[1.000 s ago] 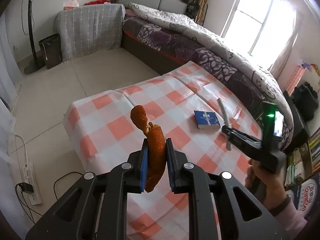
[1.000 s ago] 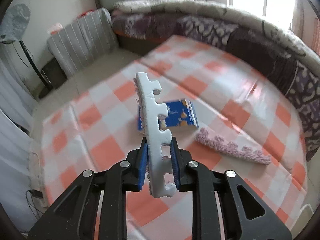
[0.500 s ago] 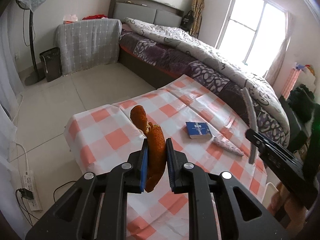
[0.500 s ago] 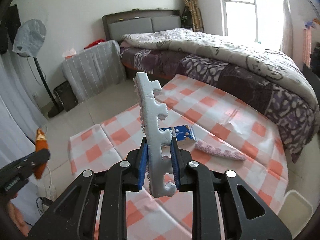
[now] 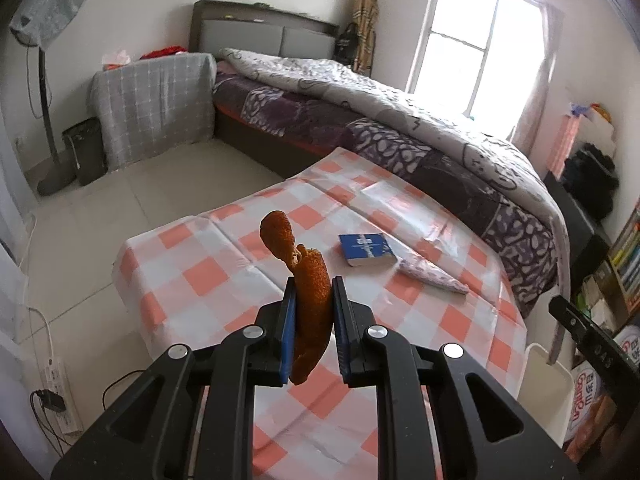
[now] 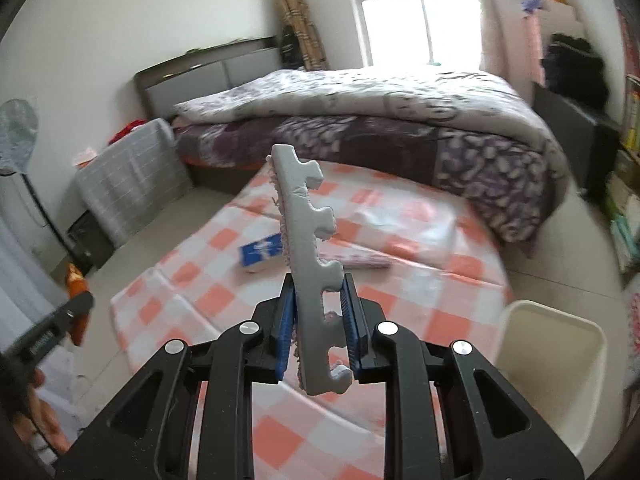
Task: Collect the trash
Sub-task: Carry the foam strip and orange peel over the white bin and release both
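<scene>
- The left gripper (image 5: 313, 312), black with blue pads, is clenching a curled orange fuzzy strip (image 5: 308, 284) between its jaws; the strip is sticking up past the fingertips and hanging a little below them, above the near part of the table.
- The right gripper (image 6: 319, 316), of the same make, is grasping a long white foam strip with notched edge and pinkish fringe (image 6: 310, 248); the strip is standing nearly upright between the pads and leaning slightly to the left.
- Both pieces of trash are being held in the air, clear of the table covered by an orange-and-white checked cloth (image 5: 208, 276).
- A small blue box (image 5: 366, 249) is lying on the cloth toward the far side, and just to its right a flat pale purple fuzzy strip (image 5: 434, 276) is resting on the cloth.
- A white plastic bin (image 6: 548, 364) is standing on the floor at the right end of the table, close to the right gripper.
- In the right wrist view the left gripper is showing at the far left edge with the orange strip in it, and part of a hand (image 6: 36, 408) is showing below it.
- A bed with a grey-and-purple patterned quilt (image 5: 400, 120) is lying beyond the table.
</scene>
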A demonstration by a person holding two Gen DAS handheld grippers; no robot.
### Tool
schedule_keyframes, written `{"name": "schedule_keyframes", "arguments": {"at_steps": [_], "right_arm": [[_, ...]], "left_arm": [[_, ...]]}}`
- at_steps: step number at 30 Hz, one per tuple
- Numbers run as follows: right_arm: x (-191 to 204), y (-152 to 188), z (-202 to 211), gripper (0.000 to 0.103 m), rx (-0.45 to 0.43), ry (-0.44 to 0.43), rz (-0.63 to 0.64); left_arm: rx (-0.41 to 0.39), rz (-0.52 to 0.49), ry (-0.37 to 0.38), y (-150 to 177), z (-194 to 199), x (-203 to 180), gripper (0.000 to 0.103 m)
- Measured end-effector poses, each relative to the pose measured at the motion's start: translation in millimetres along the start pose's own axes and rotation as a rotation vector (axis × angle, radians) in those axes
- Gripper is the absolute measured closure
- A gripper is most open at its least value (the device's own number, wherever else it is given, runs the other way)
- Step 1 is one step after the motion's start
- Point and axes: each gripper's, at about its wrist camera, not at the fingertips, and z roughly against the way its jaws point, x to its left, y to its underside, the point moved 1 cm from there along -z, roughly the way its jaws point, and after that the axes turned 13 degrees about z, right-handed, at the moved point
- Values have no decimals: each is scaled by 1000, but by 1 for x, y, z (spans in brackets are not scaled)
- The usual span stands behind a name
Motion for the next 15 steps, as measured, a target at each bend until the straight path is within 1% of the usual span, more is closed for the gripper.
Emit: {"name": "schedule_keyframes", "arguments": {"at_steps": [4,9,15], "right_arm": [[-26,16,1,81,24,40,-42],[-64,24,17,81,12,86,-140],[-107,36,27,81,32,139,-249]], "left_arm": [[-11,-38,8,9,2,-16,86],[-21,-78,17,18,2,-37,86],[-2,-125,33,33,-6,-61,86]]}}
